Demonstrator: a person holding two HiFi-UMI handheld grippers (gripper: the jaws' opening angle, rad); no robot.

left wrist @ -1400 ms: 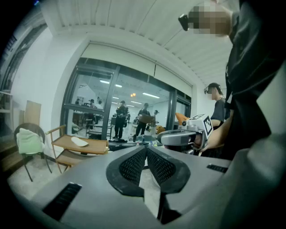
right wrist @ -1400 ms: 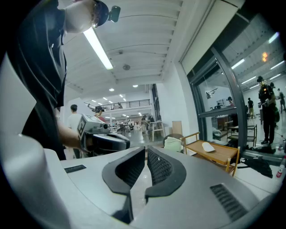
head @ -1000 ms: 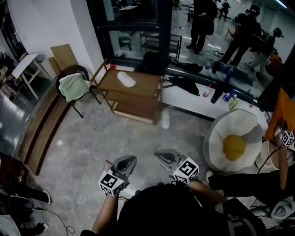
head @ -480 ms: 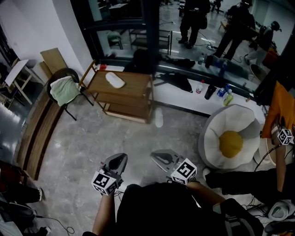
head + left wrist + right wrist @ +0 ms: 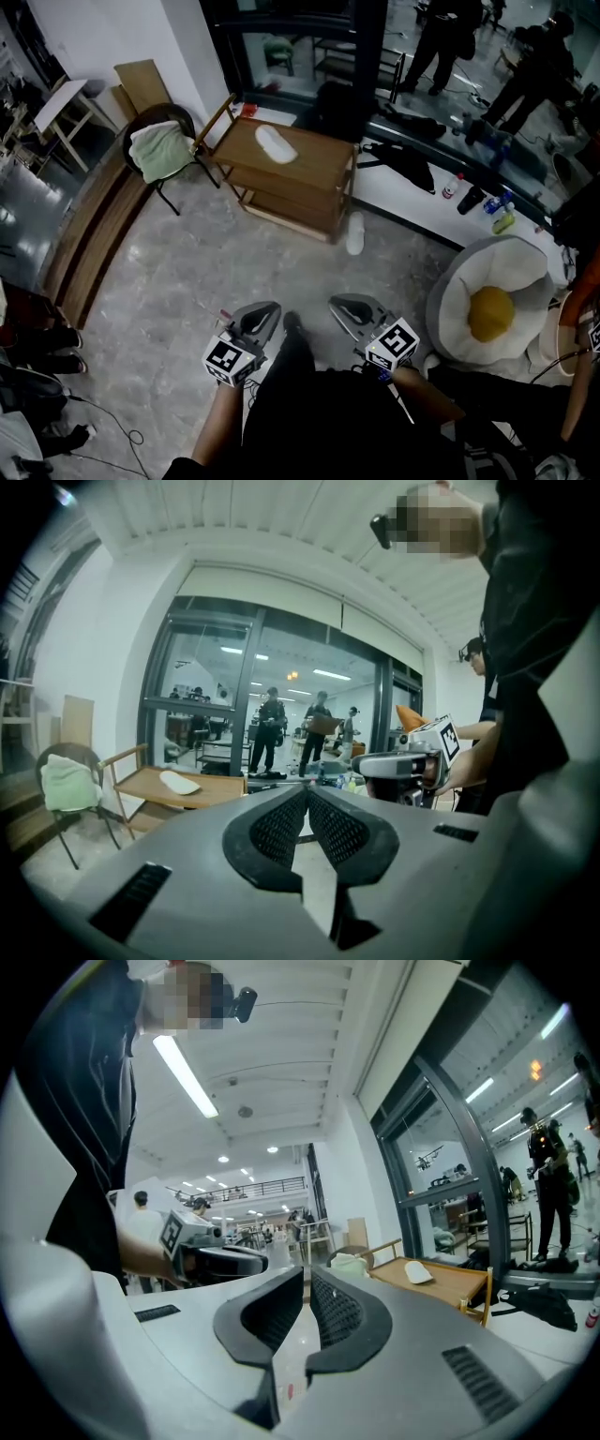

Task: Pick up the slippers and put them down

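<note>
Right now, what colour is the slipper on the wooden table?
The slipper is white; head view shows it best.

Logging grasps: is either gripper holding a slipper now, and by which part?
Nothing is held: the left gripper and right gripper are shut and empty.

The table-top slipper (image 5: 275, 142) is too small to show detail; the people (image 5: 442, 42) are cut off above.

Left tool (image 5: 306, 791) closed; slipper (image 5: 178, 782) on table (image 5: 221, 787)
</note>
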